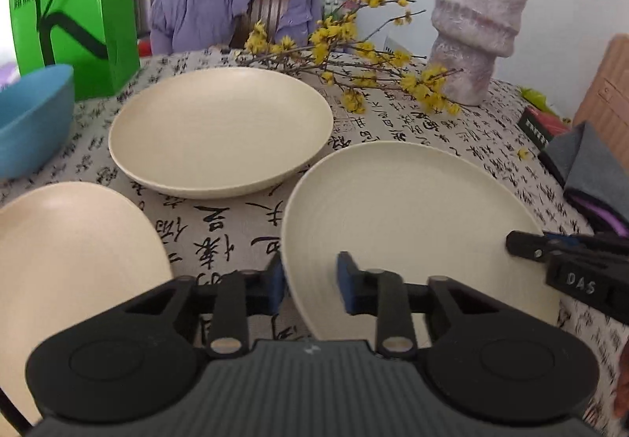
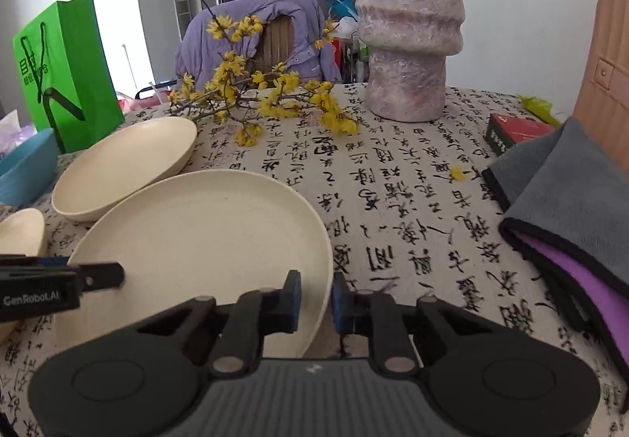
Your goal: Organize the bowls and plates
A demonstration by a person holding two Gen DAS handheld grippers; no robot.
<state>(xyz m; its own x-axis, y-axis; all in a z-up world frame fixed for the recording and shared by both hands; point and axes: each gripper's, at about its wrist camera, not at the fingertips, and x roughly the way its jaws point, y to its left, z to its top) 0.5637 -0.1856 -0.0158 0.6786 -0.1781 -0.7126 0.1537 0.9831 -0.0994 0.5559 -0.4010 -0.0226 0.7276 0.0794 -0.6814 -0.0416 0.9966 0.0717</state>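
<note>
A cream plate [image 1: 412, 209] [image 2: 204, 228] is tilted, its near side held off the tablecloth. My left gripper [image 1: 310, 283] straddles its left rim, jaws apart with a gap to the rim. My right gripper [image 2: 316, 299] is shut on its right rim, and its fingertip [image 1: 523, 244] shows in the left wrist view. A second cream plate [image 1: 220, 130] [image 2: 125, 166] lies behind. A cream bowl [image 1: 70, 260] [image 2: 19, 232] sits at the left. A blue bowl [image 1: 31, 118] [image 2: 27, 169] stands far left.
A pinkish vase [image 1: 475, 28] [image 2: 409, 24] stands at the back, with yellow-flowered branches [image 1: 373, 56] [image 2: 255, 95] lying in front of it. A green paper bag [image 1: 70, 4] [image 2: 67, 75] stands back left. Folded grey and purple cloths [image 2: 570, 201] and a dark box [image 2: 515, 130] lie right.
</note>
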